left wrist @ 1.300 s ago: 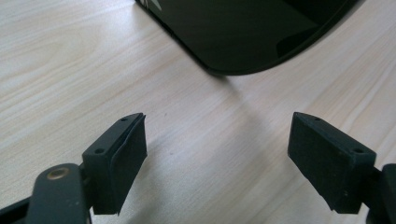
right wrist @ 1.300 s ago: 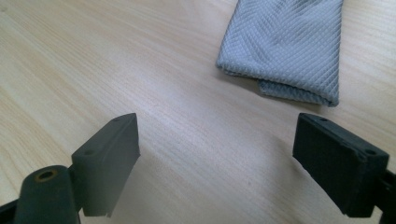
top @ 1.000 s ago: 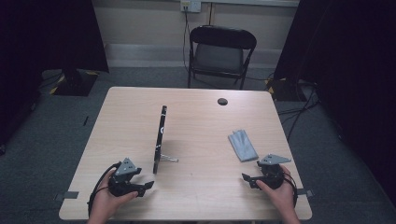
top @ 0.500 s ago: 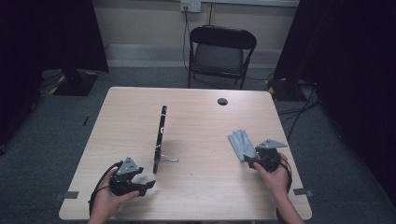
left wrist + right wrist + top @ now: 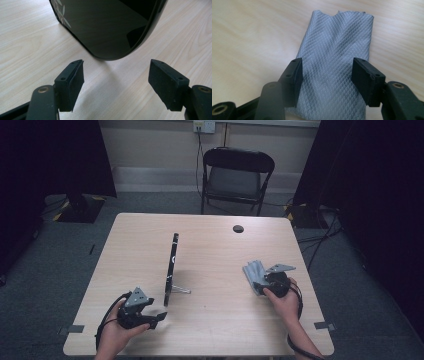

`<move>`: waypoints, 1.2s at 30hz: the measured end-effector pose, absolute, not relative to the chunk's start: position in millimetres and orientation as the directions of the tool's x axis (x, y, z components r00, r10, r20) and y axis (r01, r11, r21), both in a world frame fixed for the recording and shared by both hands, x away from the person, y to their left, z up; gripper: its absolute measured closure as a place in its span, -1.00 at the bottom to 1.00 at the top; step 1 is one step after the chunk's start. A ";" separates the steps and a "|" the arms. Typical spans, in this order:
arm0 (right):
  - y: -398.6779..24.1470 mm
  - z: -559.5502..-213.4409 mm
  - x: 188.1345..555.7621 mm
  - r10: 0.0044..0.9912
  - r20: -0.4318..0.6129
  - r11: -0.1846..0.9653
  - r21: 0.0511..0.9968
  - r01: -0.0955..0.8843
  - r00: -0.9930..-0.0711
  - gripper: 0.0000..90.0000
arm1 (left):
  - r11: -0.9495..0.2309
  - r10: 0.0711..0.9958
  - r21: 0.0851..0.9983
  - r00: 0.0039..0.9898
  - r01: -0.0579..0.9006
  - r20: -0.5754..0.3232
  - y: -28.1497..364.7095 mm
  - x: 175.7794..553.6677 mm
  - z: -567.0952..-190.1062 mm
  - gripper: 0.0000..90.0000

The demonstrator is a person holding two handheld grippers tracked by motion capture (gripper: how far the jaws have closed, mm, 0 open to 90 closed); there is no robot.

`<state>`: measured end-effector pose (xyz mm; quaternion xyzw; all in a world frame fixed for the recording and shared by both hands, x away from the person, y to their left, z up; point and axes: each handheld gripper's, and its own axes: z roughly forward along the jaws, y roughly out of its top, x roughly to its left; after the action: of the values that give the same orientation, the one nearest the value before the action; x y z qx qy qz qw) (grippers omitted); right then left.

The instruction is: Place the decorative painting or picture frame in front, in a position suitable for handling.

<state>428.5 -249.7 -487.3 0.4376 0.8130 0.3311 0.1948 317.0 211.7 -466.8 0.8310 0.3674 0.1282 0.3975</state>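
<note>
A folded grey quilted cloth (image 5: 252, 269) (image 5: 337, 37) lies flat on the right side of the table. My right gripper (image 5: 259, 285) (image 5: 327, 72) hovers over its near end; the jaws have just been closing and now stand one at each side of the cloth's middle strip, pads not pressing on it. A thin black glossy panel (image 5: 171, 265) (image 5: 107, 25) stands upright on a small wire stand (image 5: 181, 290) in the middle. My left gripper (image 5: 157, 316) (image 5: 116, 72) rests open just short of the panel's near rounded corner, with nothing between its pads.
The wooden table (image 5: 215, 330) has a small black round disc (image 5: 238, 228) at its far side. A black folding chair (image 5: 235, 175) stands behind the table. Dark curtains hang at both sides.
My right gripper has moved forward and left from the table's front right up to the grey cloth, and its jaws have narrowed. The left gripper and the panel have stayed in place.
</note>
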 end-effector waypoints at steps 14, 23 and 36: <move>-239.8 -487.6 368.7 0.746 0.039 0.441 0.718 0.538 -0.665 -0.22 | -0.421 0.674 0.782 0.735 0.460 -0.070 194.8 316.9 -458.4 -0.18; -249.0 -482.7 369.3 0.758 0.031 0.432 0.724 0.538 -0.651 -0.30 | -0.435 0.655 0.780 0.752 0.450 -0.069 182.9 316.7 -456.0 0.04; -260.4 -476.7 367.0 0.773 0.035 0.409 0.736 0.540 -0.634 -0.32 | -0.465 0.635 0.768 0.770 0.440 -0.057 162.3 319.6 -459.8 0.25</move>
<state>367.0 -260.4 -476.7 0.3980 0.8243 0.3705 0.1575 319.6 162.3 -459.8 0.8476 0.3172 0.1194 0.4083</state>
